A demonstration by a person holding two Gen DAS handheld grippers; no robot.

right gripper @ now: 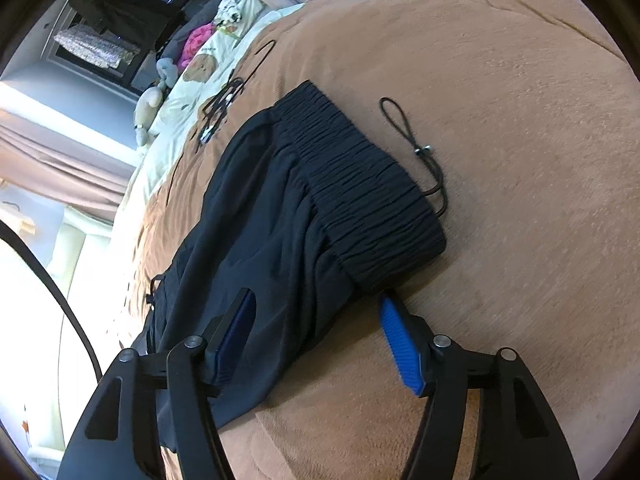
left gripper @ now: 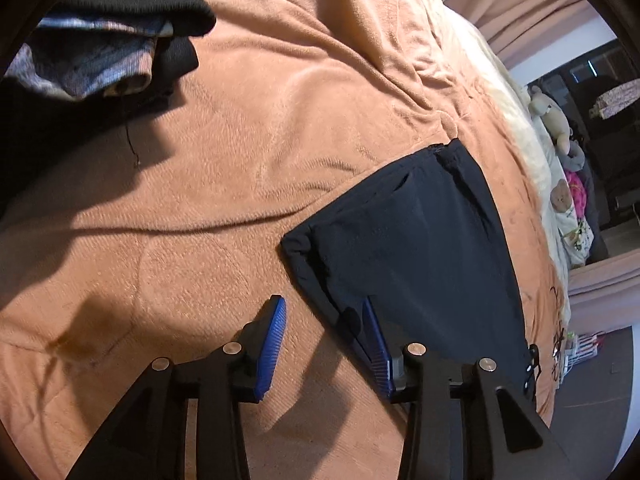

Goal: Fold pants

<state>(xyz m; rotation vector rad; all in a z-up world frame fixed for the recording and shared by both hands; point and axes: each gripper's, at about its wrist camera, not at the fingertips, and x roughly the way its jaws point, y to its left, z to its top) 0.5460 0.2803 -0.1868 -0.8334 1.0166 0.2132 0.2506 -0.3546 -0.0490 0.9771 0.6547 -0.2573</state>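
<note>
Fold step in hand: my left gripper [left gripper: 324, 344] and right gripper [right gripper: 320, 340] jaws stand apart astride the pants [right gripper: 288, 220] edge; next, clamp and lift.

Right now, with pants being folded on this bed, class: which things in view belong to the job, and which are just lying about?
Belongs to the job:
- dark pants
- left gripper
- right gripper

Just lying about:
- pile of clothes
- soft toy
- black cords
</note>
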